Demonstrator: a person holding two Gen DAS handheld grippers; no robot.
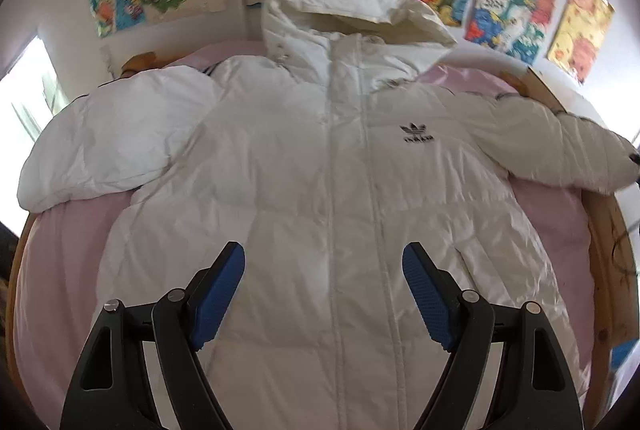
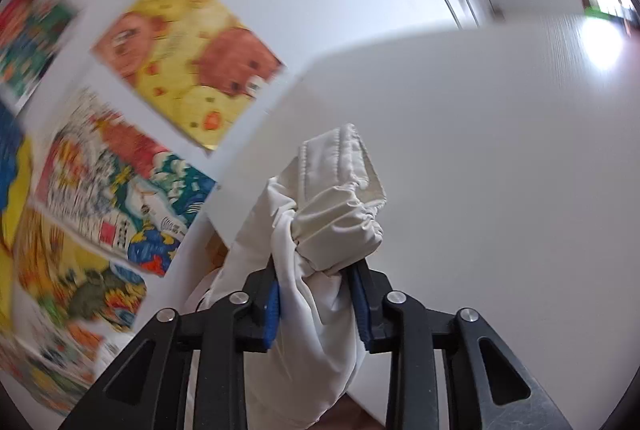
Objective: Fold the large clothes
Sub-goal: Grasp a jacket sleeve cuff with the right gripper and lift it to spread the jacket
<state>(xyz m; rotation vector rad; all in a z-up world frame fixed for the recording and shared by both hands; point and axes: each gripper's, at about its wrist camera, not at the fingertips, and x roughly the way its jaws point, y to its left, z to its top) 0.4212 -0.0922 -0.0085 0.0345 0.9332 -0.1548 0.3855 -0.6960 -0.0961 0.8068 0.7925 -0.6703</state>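
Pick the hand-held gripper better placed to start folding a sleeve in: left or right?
Right. The right hand-held gripper is already shut on the sleeve cuff, lifted off the bed. The left hand-held gripper is open, hovering over the jacket front, gripping nothing.

White jacket (image 1: 320, 190) covering pink bed (image 1: 60, 270), wooden frame (image 1: 608, 230) right, postered wall (image 1: 48, 10) behind

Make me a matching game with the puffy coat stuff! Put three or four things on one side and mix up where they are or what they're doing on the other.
Things:
1. left gripper
2. right gripper
3. hood
4. logo

States:
A. black, on the chest
B. open above the coat
C. at the top, near the wall pictures
D. shut on the cuff

Pairs: 1-B, 2-D, 3-C, 4-A
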